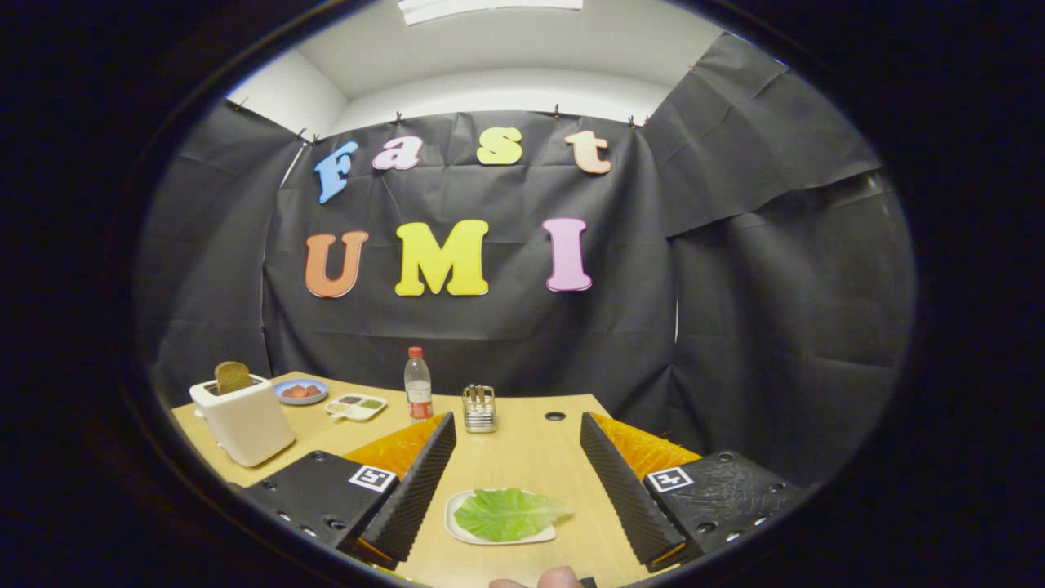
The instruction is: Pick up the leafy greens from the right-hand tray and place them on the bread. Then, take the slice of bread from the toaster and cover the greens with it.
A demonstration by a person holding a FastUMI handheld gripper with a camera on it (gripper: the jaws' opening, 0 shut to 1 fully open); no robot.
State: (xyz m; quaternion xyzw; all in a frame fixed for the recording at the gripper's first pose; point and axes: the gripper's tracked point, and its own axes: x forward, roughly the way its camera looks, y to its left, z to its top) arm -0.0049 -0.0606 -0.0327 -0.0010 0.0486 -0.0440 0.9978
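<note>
The claw (517,457) is spread wide and holds nothing. A lettuce leaf (508,513) lies on a small white tray (457,531) between its fingers. Far ahead to the left, a toaster (243,420) holds a bread slice (233,376).

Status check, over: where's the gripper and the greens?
Gripper open, fingers wide. Leafy greens on white tray between fingers, untouched. Bread slice up in toaster. Nothing blocking.

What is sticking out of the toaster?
A brown bread slice stands in the toaster, top half showing; its lower part is hidden inside. The gripper is open, far from it, over the lettuce.
</note>
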